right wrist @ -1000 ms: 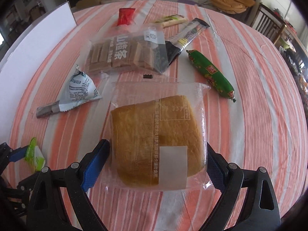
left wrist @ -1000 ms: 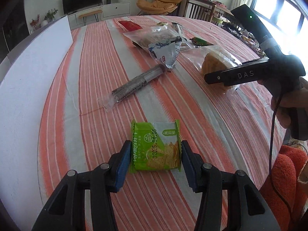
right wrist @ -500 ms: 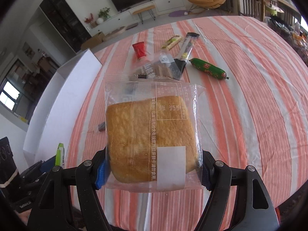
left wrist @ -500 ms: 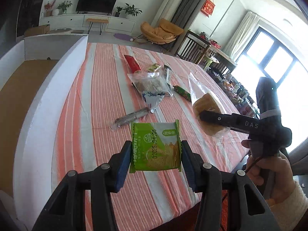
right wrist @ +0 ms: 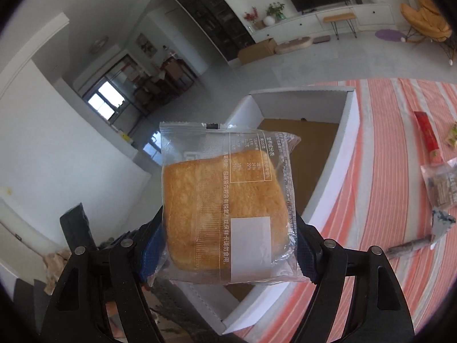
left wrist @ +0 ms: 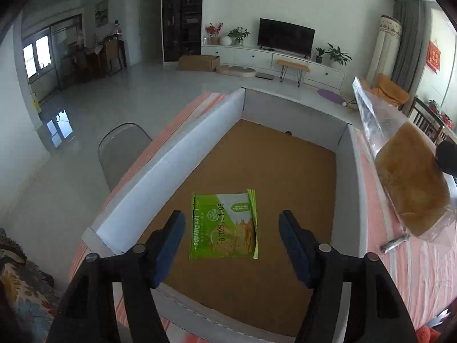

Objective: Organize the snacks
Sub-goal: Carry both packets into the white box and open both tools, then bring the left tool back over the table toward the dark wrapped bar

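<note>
Green cracker pack (left wrist: 224,225) is in the box (left wrist: 347,154), left gripper (left wrist: 231,228) wide apart; now drop your bread (right wrist: 225,214) (right gripper (right wrist: 228,245) squeezes it).

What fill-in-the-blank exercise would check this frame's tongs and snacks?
1. The green cracker packet lies inside the white ____.
2. The left tongs above the packet are ____.
3. The right tongs are shut on a bagged ____.
4. The tablecloth has orange and white ____.

Missing words: box; open; bread; stripes
</note>
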A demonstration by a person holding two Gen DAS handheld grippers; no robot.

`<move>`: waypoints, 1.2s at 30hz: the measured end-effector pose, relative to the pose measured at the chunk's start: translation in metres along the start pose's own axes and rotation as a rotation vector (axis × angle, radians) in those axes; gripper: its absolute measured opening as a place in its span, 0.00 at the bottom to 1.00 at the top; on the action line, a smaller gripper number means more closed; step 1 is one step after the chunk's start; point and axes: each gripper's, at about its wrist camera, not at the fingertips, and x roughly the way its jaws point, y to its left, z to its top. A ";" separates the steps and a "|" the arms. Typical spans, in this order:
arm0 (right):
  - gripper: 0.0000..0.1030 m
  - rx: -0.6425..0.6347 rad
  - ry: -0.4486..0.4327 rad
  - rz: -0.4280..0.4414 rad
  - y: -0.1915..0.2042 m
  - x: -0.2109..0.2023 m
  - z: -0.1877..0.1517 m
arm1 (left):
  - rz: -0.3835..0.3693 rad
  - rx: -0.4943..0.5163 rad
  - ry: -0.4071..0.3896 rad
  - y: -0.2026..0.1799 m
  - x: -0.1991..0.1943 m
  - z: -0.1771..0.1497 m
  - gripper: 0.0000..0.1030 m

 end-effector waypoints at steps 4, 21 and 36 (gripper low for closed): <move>0.86 0.009 -0.026 -0.013 -0.008 0.012 -0.002 | 0.037 -0.028 0.036 0.017 0.017 -0.021 0.80; 0.86 0.186 -0.231 -0.999 -0.250 -0.146 -0.187 | -0.143 0.374 -0.002 -0.160 0.021 -0.055 0.83; 0.86 0.314 -0.192 -0.978 -0.279 -0.153 -0.197 | -0.123 0.347 -0.136 -0.203 -0.024 -0.074 0.83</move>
